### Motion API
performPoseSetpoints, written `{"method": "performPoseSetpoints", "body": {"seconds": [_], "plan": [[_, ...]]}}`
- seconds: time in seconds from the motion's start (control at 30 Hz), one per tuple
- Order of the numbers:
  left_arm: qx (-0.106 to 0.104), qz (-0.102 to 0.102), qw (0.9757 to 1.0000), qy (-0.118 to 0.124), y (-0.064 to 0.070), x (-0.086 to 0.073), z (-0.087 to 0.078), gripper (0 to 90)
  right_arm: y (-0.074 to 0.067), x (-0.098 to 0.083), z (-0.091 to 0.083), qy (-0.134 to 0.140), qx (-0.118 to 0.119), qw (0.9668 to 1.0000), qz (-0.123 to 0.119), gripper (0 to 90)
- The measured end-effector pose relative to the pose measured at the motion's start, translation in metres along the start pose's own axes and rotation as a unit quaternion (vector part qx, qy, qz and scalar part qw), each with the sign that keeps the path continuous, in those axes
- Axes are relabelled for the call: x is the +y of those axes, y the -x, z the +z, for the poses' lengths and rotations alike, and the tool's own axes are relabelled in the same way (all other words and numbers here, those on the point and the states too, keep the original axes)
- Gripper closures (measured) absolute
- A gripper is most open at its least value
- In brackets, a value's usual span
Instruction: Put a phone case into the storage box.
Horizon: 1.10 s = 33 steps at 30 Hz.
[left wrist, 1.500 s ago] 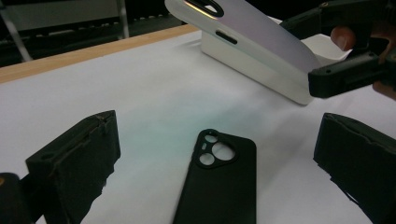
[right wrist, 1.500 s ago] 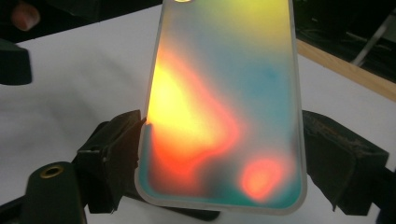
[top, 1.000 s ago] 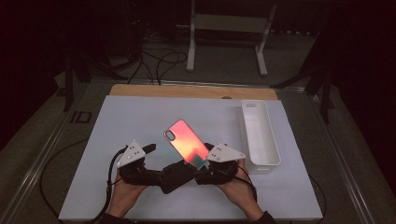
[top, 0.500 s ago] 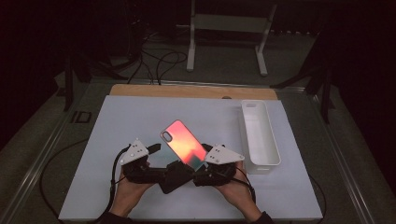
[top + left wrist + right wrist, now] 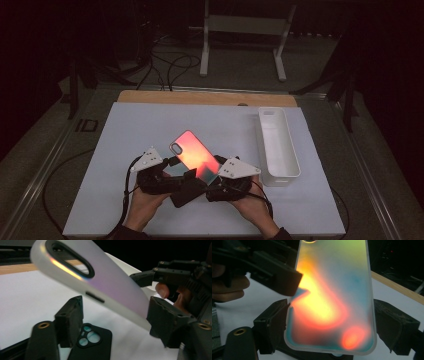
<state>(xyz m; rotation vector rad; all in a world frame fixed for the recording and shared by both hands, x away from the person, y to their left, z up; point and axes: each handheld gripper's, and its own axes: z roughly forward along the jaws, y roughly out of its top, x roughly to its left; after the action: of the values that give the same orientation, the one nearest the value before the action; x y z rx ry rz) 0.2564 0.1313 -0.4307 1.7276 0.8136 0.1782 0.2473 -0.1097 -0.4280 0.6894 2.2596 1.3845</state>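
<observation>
Shifted slightly left since before: iridescent phone case [image 5: 195,155] clamped edgewise in right gripper [image 5: 216,179] jaws, left gripper [image 5: 169,170] jaws parted.

Iridescent phone case [image 5: 194,156] tilted up off the white table [image 5: 125,130], held between left gripper [image 5: 167,170] and right gripper [image 5: 220,177]. Black case [image 5: 182,192] lies flat under both. White tray [image 5: 277,142] just beyond right gripper's far side.

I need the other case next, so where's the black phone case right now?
In the high view the black phone case lies flat on the white table, near edge, between both grippers, under the raised iridescent case.
</observation>
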Motion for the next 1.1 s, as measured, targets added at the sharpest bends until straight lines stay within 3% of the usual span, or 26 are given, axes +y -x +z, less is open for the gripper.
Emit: {"method": "performPoseSetpoints", "body": {"seconds": [0.27, 0.5, 0.9, 1.1], "plan": [[-0.026, -0.009, 0.9996, 0.001, 0.002, 0.000, 0.005, 54.7, -0.006, 0.001, 0.004, 0.007, 0.000, 1.0000, -0.005, 16.6], [-0.041, -0.034, 0.9985, 0.014, 0.001, 0.001, 0.007, 72.8, -0.008, -0.004, 0.009, 0.005, -0.007, 1.0000, -0.002, 16.7], [-0.045, -0.024, 0.9986, 0.009, 0.006, 0.002, 0.011, 79.9, -0.011, -0.003, 0.013, 0.003, -0.016, 0.9999, 0.002, 16.5], [-0.038, -0.018, 0.9991, 0.007, 0.007, 0.002, 0.012, 80.8, -0.008, -0.003, 0.013, -0.006, 0.000, 0.9999, 0.013, 14.0]]}}
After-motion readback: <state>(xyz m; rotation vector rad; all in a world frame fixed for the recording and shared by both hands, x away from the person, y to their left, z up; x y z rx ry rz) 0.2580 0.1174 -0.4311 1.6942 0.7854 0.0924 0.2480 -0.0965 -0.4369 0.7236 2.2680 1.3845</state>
